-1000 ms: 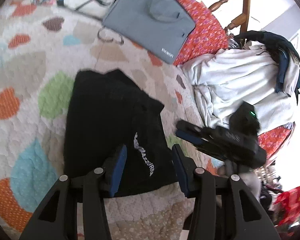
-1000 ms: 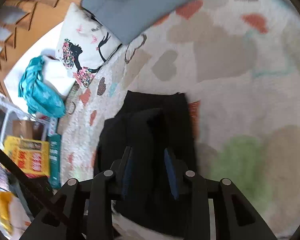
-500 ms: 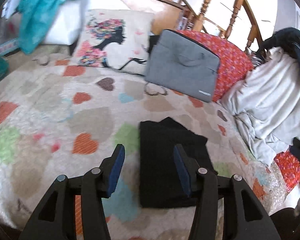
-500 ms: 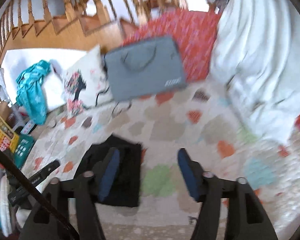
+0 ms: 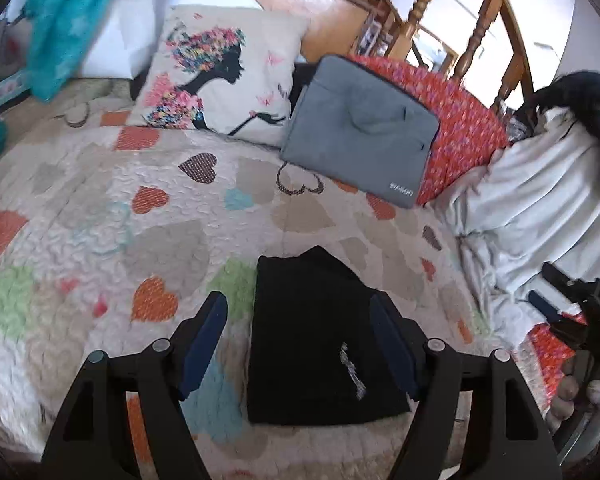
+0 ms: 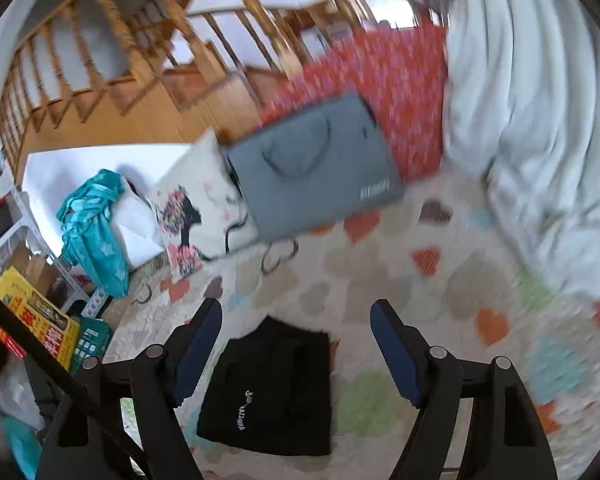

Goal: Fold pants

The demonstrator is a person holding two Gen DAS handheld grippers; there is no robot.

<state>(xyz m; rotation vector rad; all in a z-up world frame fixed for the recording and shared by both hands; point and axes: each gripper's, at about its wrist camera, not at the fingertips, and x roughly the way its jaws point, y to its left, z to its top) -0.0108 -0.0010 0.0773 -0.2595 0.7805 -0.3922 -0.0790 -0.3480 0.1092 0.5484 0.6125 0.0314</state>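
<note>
Both grippers have lifted away from the black pants (image 5: pixel 316 340) since a second ago. Left gripper (image 5: pixel 300 344) and right gripper (image 6: pixel 296 348) hang spread wide and empty above them. Folded into a compact rectangle (white lettering up), the pants lie on the heart-patterned quilt (image 5: pixel 100 216).

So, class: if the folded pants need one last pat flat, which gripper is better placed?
Left, probably. The left gripper is open directly over the pants, which look near; the right gripper views them off to one side.
</note>
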